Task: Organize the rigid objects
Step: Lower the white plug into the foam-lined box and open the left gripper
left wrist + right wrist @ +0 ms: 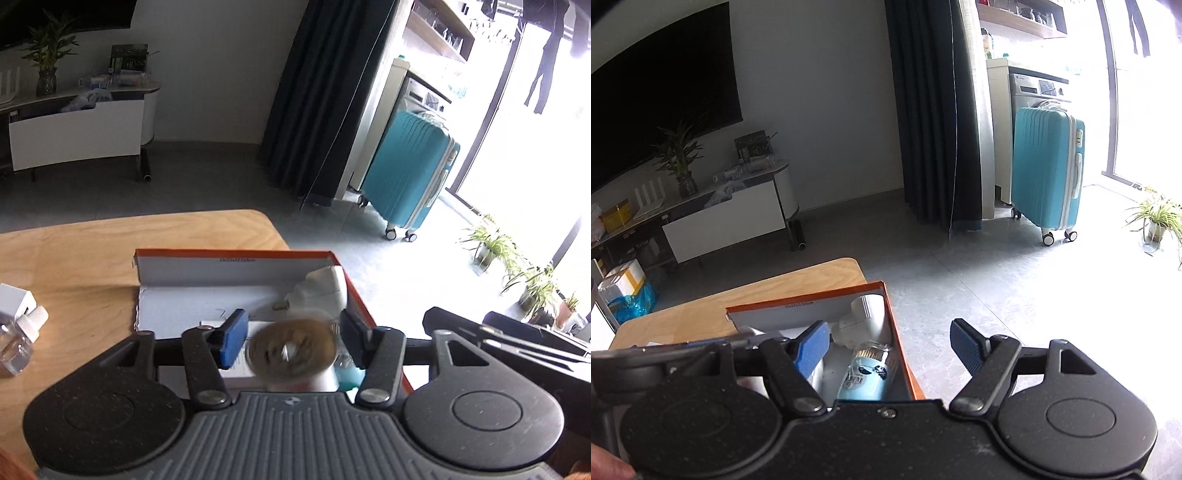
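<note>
Two handheld grippers hang over the near end of an orange-edged cardboard box [236, 254] that sits on a wooden table [74, 258] at its far right corner. In the left wrist view the left gripper [291, 338] has its blue pads [232, 341] standing apart on either side of a round container [293, 350] seen end-on, a brownish, blurred disc with a pale body below it; a narrow gap shows between each pad and the disc, so the pads do not pinch it, and whether it already rests on the box floor cannot be told. Beyond it in the box lie a white fitting [325, 286] against the right wall and a small metallic piece [279, 305] on the white floor. Beside the container, at the right wall, a light blue object [349, 380] peeks out. On the table to the left stand clear bottles with white caps [22, 332] and a white block [14, 299]. In the right wrist view the right gripper [890, 350] is spread wide with nothing between its fingers, its left pad [812, 347] over the box and the right one past the box edge over the floor. Below it lies a light blue cylinder of cotton swabs [868, 373], with the white fitting just beyond. A teal suitcase [1047, 170] stands well behind.
</note>
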